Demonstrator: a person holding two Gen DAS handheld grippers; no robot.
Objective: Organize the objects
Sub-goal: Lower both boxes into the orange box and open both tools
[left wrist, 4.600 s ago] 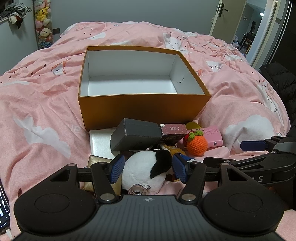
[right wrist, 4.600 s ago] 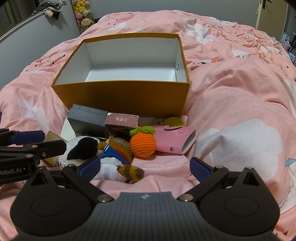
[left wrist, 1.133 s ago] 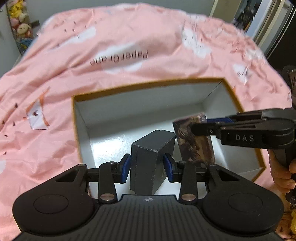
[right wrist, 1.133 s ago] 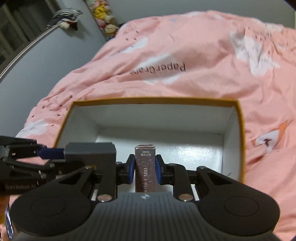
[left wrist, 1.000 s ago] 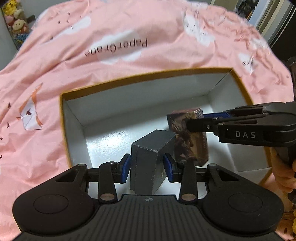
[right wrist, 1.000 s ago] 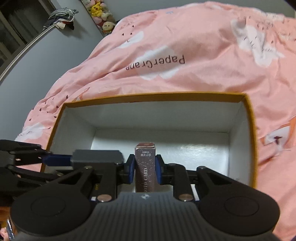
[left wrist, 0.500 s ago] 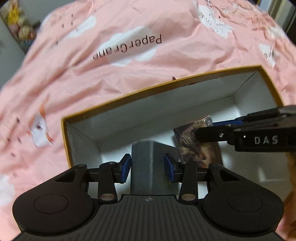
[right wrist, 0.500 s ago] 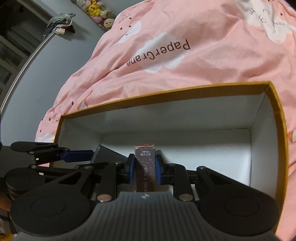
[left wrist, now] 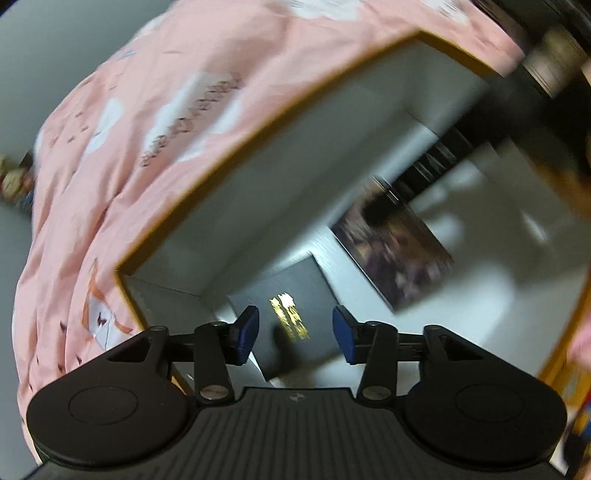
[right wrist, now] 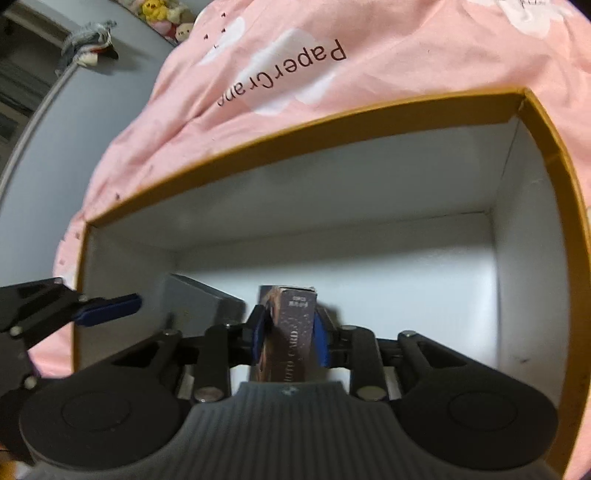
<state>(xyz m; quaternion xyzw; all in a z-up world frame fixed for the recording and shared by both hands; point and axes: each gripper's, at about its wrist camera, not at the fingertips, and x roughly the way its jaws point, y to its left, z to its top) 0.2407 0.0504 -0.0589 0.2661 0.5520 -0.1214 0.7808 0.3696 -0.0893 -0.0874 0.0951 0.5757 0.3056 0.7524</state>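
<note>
The orange box with a white inside (left wrist: pixel 280 122) (right wrist: pixel 306 144) sits on the pink bedspread. My left gripper (left wrist: pixel 293 330) is open just above the dark grey box (left wrist: pixel 291 295), which lies on the floor of the orange box near its left corner. The grey box also shows in the right wrist view (right wrist: pixel 199 302). My right gripper (right wrist: pixel 288 341) is shut on the brown card box (right wrist: pixel 291 328) and holds it upright inside the orange box. In the left wrist view the card box (left wrist: pixel 395 240) lies to the right of the grey box, blurred.
The pink bedspread (right wrist: pixel 280 70) with cloud prints surrounds the box. Plush toys (right wrist: pixel 166 18) and a grey wall stand at the far left. My left gripper's finger (right wrist: pixel 107 308) reaches in at the box's left wall.
My left gripper has opened and let go of the dark grey box, which now lies flat in the orange box. My right gripper has lowered the card box deeper inside.
</note>
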